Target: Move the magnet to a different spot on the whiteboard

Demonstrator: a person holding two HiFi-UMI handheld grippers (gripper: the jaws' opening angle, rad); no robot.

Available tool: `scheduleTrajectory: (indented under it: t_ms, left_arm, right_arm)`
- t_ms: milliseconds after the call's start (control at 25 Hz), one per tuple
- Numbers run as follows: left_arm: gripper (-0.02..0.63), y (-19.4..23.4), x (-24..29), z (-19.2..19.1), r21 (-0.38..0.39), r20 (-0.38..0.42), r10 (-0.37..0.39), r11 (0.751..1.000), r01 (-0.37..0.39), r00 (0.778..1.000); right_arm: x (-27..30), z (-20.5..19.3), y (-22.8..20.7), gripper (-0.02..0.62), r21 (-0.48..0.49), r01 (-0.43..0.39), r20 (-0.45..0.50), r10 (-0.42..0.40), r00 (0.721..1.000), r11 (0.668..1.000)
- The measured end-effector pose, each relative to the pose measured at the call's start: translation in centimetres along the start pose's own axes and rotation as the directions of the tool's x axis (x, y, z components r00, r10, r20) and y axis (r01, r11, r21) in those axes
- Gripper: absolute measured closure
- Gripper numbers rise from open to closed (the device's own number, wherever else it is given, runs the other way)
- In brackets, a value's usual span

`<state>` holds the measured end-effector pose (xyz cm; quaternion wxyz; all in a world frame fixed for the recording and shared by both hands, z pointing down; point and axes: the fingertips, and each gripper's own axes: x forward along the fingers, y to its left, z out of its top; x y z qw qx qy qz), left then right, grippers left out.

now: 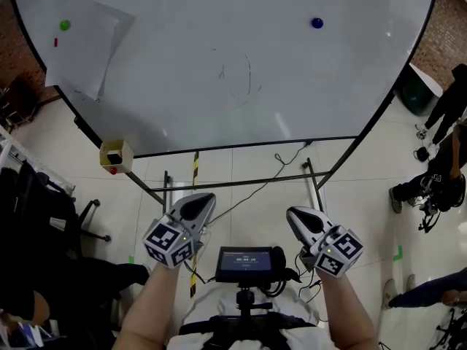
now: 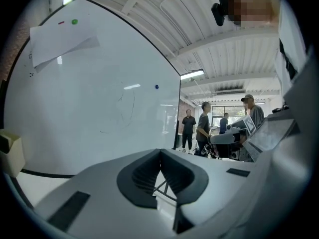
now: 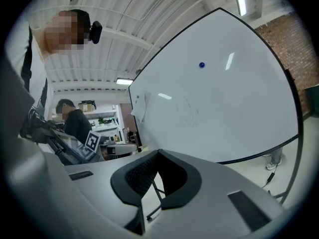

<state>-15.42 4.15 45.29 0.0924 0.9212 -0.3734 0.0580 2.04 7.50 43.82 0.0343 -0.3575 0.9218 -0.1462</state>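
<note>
A large whiteboard [image 1: 182, 100] stands ahead of me. A small blue magnet [image 1: 317, 22] sticks near its upper right; it also shows in the left gripper view [image 2: 156, 87] and the right gripper view [image 3: 202, 64]. A green magnet [image 1: 65, 25] pins a sheet of paper [image 1: 84, 46] at the upper left. My left gripper [image 1: 198, 204] and right gripper [image 1: 303, 217] hang low in front of my body, far below the board. Both are shut, with nothing between the jaws [image 2: 160, 153] [image 3: 158, 153].
A beige box [image 1: 115, 155] with a red button hangs at the board's lower left edge. The board's metal stand [image 1: 241, 182] and a cable cross the tiled floor. People [image 1: 438, 173] stand at the right, dark chairs [image 1: 44, 210] at the left. A small screen [image 1: 246, 262] sits at my chest.
</note>
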Motion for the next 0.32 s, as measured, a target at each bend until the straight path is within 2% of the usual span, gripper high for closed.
scheduleTrajectory:
  t_ms: [320]
  left_arm:
    - [0.572, 0.9, -2.1, -2.3, -0.025, -0.002, 0.019, 0.999, -0.019, 1.0]
  right_arm:
    - [-0.1, -0.6, 1.0, 0.563, -0.022, 0.008, 0.009, -0.008, 1.0, 1.0]
